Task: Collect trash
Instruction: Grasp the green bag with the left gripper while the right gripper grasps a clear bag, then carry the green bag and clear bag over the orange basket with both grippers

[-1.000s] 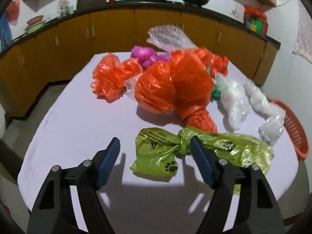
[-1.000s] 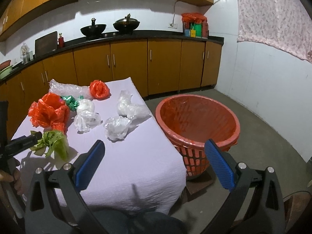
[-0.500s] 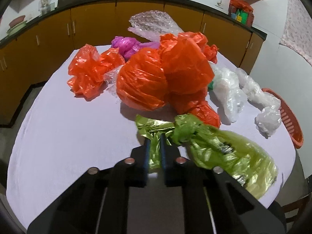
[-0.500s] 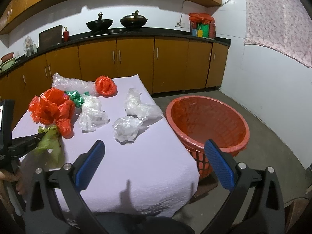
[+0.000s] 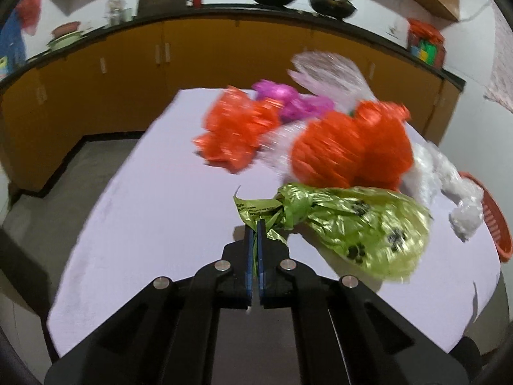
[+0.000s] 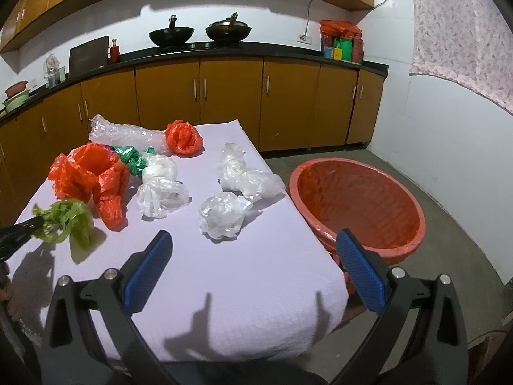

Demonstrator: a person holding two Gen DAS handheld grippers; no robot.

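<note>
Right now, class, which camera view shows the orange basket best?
The right wrist view: the orange basket shows whole, standing on the floor beside the table, its inside visible. The left wrist view catches only a sliver of its rim at the far right, past the green bag.

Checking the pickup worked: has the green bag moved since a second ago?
Yes. The green bag, pinched in the left gripper, has risen off the white tablecloth, casting a shadow, and swung away from the orange bags beside it.
</note>
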